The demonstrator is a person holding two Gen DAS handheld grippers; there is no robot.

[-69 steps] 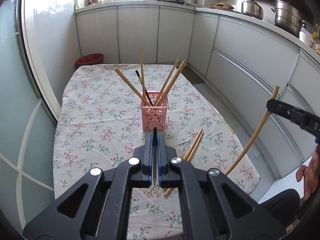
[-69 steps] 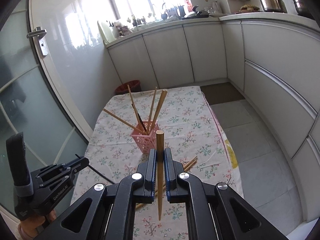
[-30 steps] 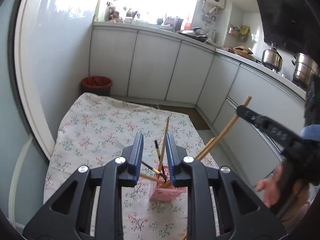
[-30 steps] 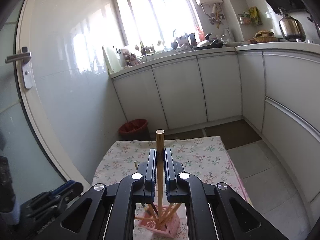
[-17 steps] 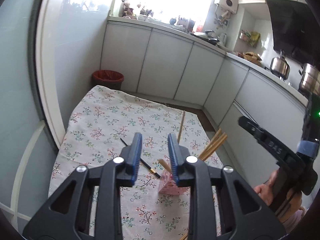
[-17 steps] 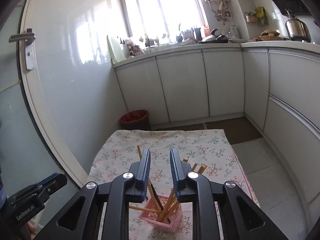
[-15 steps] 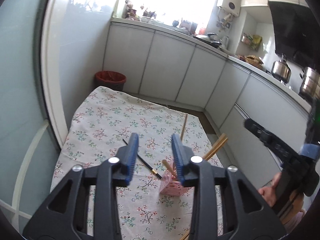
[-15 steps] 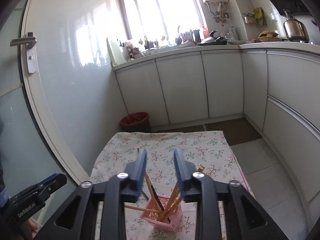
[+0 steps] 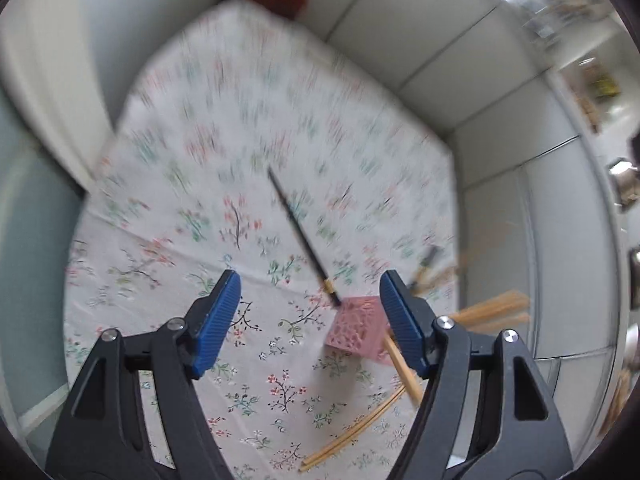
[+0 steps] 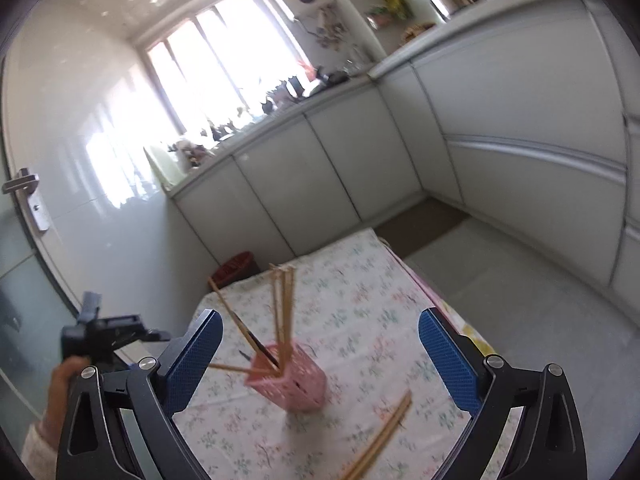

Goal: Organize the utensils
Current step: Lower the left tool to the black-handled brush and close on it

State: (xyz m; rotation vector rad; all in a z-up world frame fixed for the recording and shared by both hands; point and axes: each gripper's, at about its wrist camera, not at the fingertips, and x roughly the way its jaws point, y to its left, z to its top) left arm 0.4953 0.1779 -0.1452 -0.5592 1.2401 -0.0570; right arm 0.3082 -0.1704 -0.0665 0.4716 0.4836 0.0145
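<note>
A pink mesh basket (image 9: 358,332) (image 10: 296,380) stands on the flowered table (image 9: 180,220). Several wooden chopsticks (image 10: 282,312) stand in it, fanned out. A black chopstick (image 9: 302,240) leans out of it toward the far side. A loose pair of wooden chopsticks (image 9: 352,432) (image 10: 380,440) lies on the cloth near the basket. My left gripper (image 9: 308,280) hangs above the table, its jaws opening, nothing between them. My right gripper (image 10: 320,318) is above and short of the basket, its jaws opening wide and empty. The left wrist view is motion-blurred.
A red bin (image 10: 236,268) sits on the floor beyond the table's far corner. White cabinets (image 10: 320,184) line the back and right walls. A glass door with a handle (image 10: 24,184) is at left. A hand (image 10: 60,392) holds the left gripper's body (image 10: 104,336).
The right gripper let go of its wooden chopstick, which now stands in the basket, and spread wide. The left gripper opened too. Both views tipped down toward the table.
</note>
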